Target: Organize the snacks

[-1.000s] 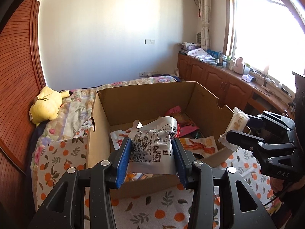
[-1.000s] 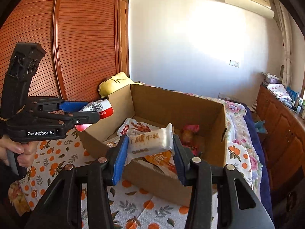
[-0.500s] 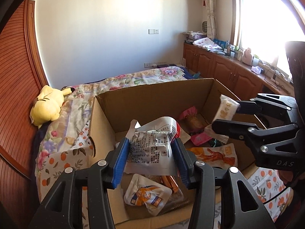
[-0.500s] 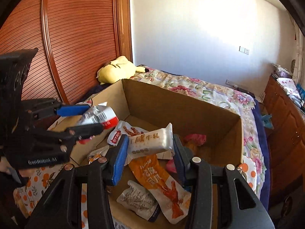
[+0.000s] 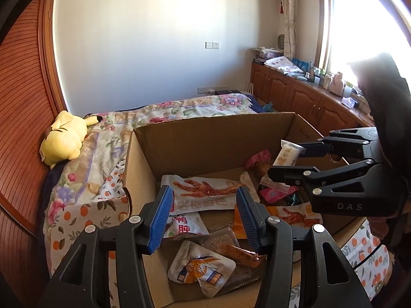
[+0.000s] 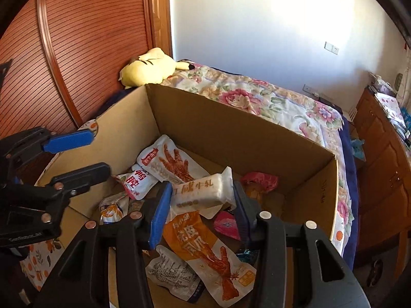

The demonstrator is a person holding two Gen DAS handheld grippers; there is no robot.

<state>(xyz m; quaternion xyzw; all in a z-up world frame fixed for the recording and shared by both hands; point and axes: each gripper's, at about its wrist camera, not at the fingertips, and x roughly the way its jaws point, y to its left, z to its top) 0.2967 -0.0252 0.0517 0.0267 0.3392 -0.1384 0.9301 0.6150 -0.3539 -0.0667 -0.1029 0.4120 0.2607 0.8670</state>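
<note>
A bed (image 5: pixel 164 113) with a floral cover carries an open cardboard box (image 5: pixel 213 138) of snack packets. The left gripper (image 5: pixel 203 214) hovers above the box, jaws opening with nothing between them. The right gripper (image 6: pixel 200 200) holds a white nougat packet (image 6: pixel 203 188) over the box interior, jaws easing open though the pads appear to touch its ends. In the right wrist view the packet's long axis runs from 8 to 2 o'clock. A chicken-feet packet (image 6: pixel 174 164) lies at 11 o'clock from it.
</note>
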